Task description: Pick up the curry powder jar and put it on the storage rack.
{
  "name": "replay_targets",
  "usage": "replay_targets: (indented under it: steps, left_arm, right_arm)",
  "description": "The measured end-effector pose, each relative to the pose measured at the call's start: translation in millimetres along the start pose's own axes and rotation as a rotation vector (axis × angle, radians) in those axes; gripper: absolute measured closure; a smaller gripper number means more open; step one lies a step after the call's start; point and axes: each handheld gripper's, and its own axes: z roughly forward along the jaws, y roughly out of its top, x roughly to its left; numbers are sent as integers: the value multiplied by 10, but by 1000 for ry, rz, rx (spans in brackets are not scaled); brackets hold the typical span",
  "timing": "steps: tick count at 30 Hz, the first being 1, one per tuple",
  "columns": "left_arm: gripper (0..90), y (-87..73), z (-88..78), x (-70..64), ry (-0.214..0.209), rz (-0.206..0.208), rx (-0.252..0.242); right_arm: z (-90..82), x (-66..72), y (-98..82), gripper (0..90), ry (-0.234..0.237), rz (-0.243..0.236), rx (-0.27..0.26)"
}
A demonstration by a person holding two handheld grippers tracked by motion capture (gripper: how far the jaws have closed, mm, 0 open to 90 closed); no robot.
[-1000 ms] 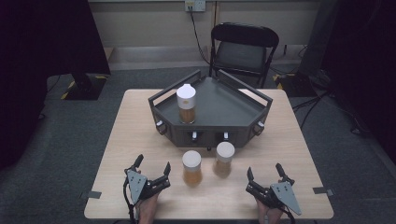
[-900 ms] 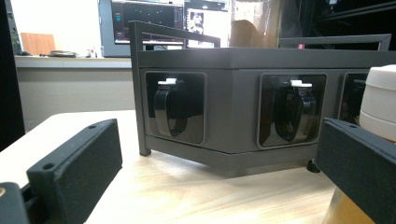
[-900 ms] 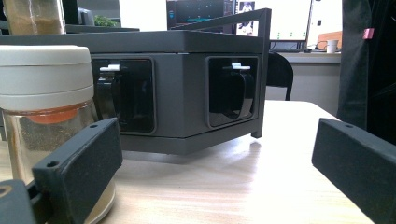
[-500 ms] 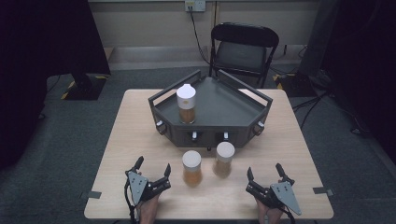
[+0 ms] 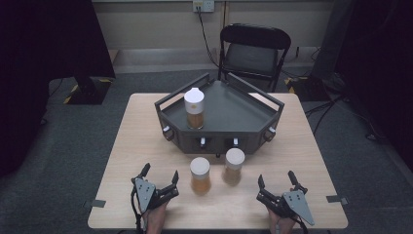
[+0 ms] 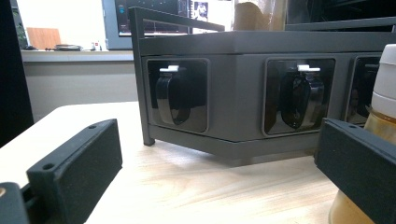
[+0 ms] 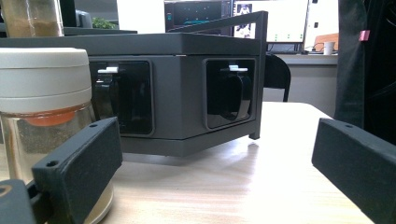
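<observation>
Now my left gripper sits at the lower left of the high view, low over the tabletop, its jaws spread wide and holding nothing. Compared with a second ago it has edged slightly toward the middle of the frame, so its right jaw is now just beside the nearer jar, the one with the white lid and amber contents; I cannot tell whether they touch. In the left gripper view that jar stands at the right edge, behind my right jaw.

My right gripper rests at the lower right of the high view, where it was in the earlier frames, also wide open and empty. The second jar stands between my two grippers, a little higher in the frame than the first and close below the front of the grey tray. In the right gripper view this jar is at the left, behind my left jaw.

A third jar stands upright inside the tray, at its left side, unmoved.
</observation>
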Motion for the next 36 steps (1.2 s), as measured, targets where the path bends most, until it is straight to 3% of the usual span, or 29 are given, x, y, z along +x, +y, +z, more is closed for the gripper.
replay_targets:
  steps: [7, 21, 36]
  left_arm:
    - [3, -1, 0, -2, 1, -1, 0]
    - [3, 0, 0, -2, 1, -1, 0]
    - [4, -2, 0, -11, 7, -1, -1]
  right_arm:
    - [-11, -7, 54, 13, 9, -11, 9]
    - [-92, 57, 233, 5, 98, -1, -4]
    - [-157, 319, 423, 0, 200, -5, -45]
